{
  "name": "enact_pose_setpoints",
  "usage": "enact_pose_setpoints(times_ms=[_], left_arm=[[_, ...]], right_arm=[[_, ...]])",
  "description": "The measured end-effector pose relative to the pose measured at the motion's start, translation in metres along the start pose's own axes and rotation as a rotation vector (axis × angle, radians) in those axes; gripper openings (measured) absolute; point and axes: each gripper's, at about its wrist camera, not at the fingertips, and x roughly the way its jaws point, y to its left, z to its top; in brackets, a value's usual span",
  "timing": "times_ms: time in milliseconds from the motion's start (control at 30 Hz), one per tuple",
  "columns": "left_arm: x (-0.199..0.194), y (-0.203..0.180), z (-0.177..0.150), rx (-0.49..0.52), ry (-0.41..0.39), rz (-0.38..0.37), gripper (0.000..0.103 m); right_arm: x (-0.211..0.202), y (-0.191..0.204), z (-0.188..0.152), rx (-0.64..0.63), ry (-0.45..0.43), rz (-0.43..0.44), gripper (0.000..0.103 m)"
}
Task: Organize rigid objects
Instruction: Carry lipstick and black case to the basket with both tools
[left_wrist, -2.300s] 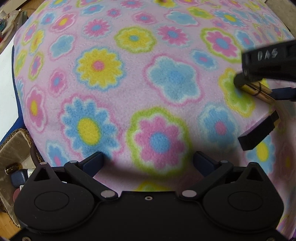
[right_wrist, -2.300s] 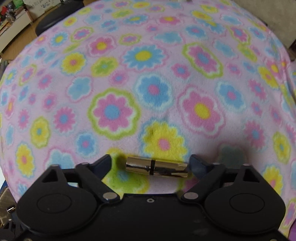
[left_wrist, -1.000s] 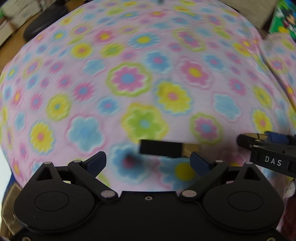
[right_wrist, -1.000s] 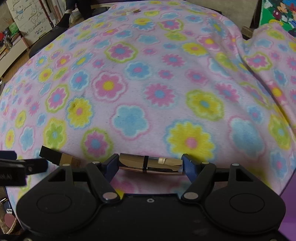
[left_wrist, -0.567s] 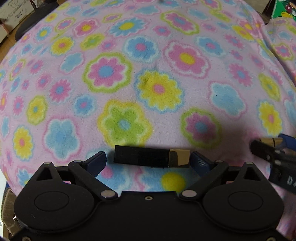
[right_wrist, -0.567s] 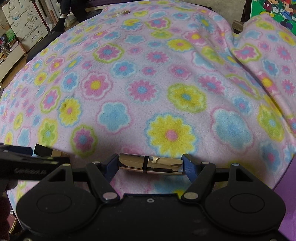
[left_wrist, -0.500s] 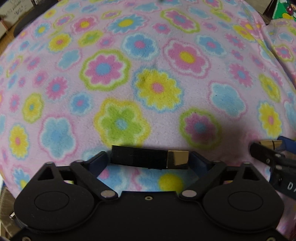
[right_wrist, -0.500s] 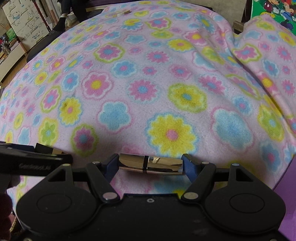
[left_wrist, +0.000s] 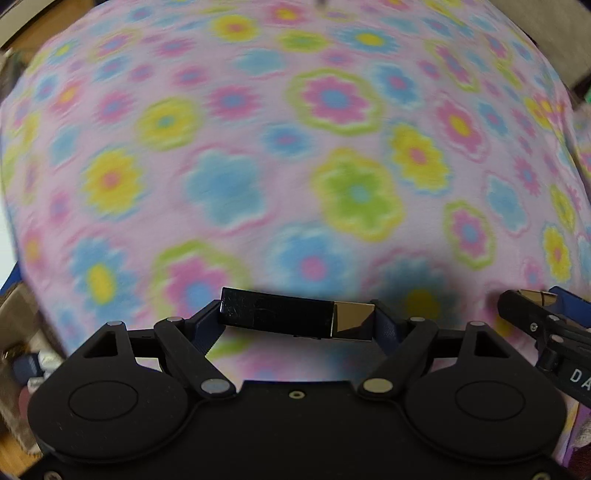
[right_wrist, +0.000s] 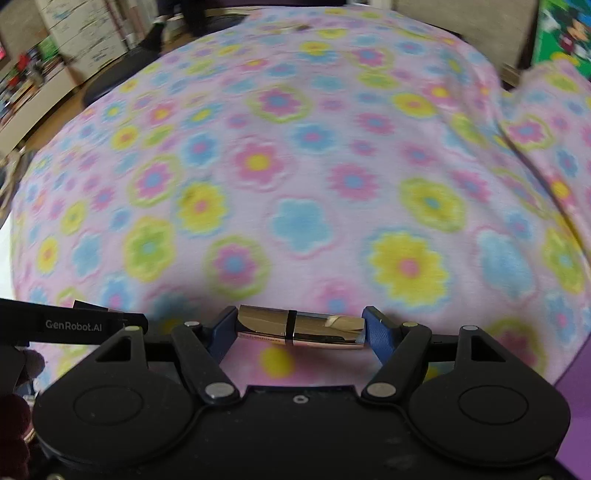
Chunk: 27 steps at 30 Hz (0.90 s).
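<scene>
My left gripper (left_wrist: 295, 317) is shut on a black rectangular lipstick case with a gold end (left_wrist: 280, 314), held crosswise above the flowered blanket (left_wrist: 295, 147). My right gripper (right_wrist: 300, 328) is shut on a shiny gold lipstick tube with a black band (right_wrist: 301, 326), also held crosswise. The right gripper shows at the right edge of the left wrist view (left_wrist: 543, 314). The left gripper shows at the left edge of the right wrist view (right_wrist: 74, 325). Both views are blurred.
A pink blanket with coloured flowers (right_wrist: 295, 166) covers the whole surface. A box with small items (left_wrist: 22, 365) sits at the lower left off the blanket's edge. Shelves and furniture (right_wrist: 44, 66) stand at the far left.
My left gripper closed on the black case and lifted it, and its view has swung left. My right gripper still holds the gold tube. Both views have blurred.
</scene>
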Motion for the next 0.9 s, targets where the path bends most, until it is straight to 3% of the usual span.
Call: enact_pose_setpoints(times_ms=[133,300,467,633,767,900], left_arm=[[-0.022,0.055,-0.018,-0.107,-0.025,0.029,0.078],[-0.048,0.126,-0.050,-0.238,-0.074,0.140,0.078],[-0.065,0.201,-0.085,-0.388,-0.102,0.147,0.078],[-0.075,0.266,-0.111,-0.513,-0.147,0.217,0.078],[-0.067,0.305,-0.121,-0.606,-0.150,0.253,0.078],[-0.045,0.330,-0.130,-0.670,-0.100,0.226,0.078]], right_arm=[[-0.001,0.050,-0.007,-0.077,0.017,0.056,0.072],[-0.002,0.131,-0.027,-0.191,0.049,0.135,0.072],[-0.008,0.209,-0.052,-0.302,0.085,0.216,0.072],[-0.016,0.284,-0.077,-0.394,0.105,0.274,0.072],[-0.013,0.338,-0.090,-0.437,0.126,0.304,0.072],[0.003,0.375,-0.099,-0.459,0.167,0.307,0.072]])
